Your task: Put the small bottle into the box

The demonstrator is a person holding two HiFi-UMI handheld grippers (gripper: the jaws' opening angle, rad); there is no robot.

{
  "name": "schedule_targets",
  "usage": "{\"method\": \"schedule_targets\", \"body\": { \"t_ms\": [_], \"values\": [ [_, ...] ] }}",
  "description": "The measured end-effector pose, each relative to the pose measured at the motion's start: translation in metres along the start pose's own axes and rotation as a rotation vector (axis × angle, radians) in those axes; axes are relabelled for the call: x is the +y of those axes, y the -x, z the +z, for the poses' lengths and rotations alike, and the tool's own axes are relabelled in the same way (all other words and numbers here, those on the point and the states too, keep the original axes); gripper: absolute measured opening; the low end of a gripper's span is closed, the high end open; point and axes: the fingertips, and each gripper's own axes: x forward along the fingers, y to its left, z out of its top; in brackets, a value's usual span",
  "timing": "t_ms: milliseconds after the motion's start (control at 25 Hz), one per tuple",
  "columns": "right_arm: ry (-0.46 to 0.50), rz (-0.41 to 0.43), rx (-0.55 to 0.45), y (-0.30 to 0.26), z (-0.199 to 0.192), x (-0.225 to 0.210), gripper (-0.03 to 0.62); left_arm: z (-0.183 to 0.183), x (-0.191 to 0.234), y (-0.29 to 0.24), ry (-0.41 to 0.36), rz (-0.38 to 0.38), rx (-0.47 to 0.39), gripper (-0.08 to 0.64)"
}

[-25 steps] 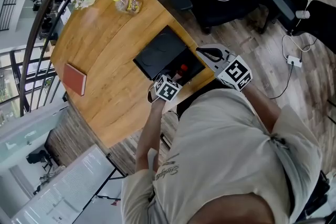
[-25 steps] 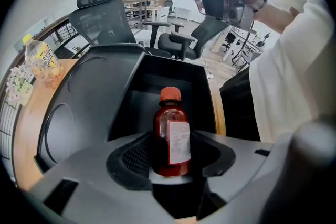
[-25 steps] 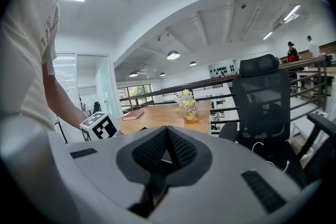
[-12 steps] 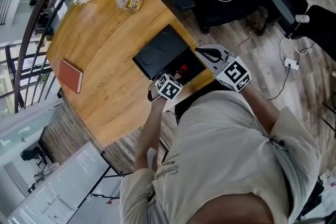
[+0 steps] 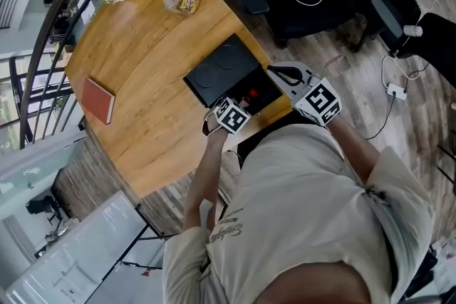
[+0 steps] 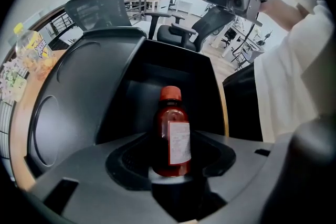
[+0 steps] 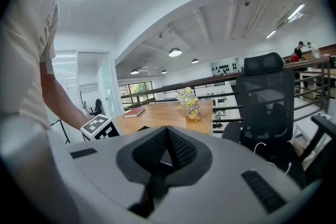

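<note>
Barely anything's moved this last second: left claw (image 6: 169, 174) still clamped on the small bottle (image 6: 170, 136), upright in the open black box (image 6: 173, 63) mid-frame, right claw (image 7: 167, 152) pinched shut and empty, so I reckon only letting go remains.

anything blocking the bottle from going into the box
Nothing visible does. The left gripper holds the bottle upright, right in front of the open box. The lid lies open to the left, and the part of the inside that shows looks bare.
</note>
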Motion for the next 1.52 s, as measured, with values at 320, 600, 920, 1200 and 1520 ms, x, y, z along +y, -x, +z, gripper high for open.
{"method": "schedule_targets", "body": {
  "t_ms": [320,600,920,1200,1520],
  "values": [
    [-0.001,-0.007,0.005,0.002,-0.002,0.004,-0.006,0.0,-0.002,-0.001,-0.022,0.011,-0.025,0.241],
    [0.014,-0.034,0.014,0.002,-0.001,0.008,-0.006,0.001,-0.003,0.012,-0.003,-0.016,-0.076,0.242],
    [0.043,-0.056,0.02,-0.005,0.012,0.025,-0.006,0.002,-0.007,0.032,-0.004,-0.036,-0.158,0.242],
    [0.064,-0.051,0.035,-0.013,0.02,0.047,-0.006,0.007,-0.003,0.065,0.031,-0.01,-0.292,0.242],
    [0.117,-0.015,0.041,-0.021,0.041,0.071,-0.006,0.01,0.006,0.117,0.168,0.027,-0.547,0.215]
  ]
}}
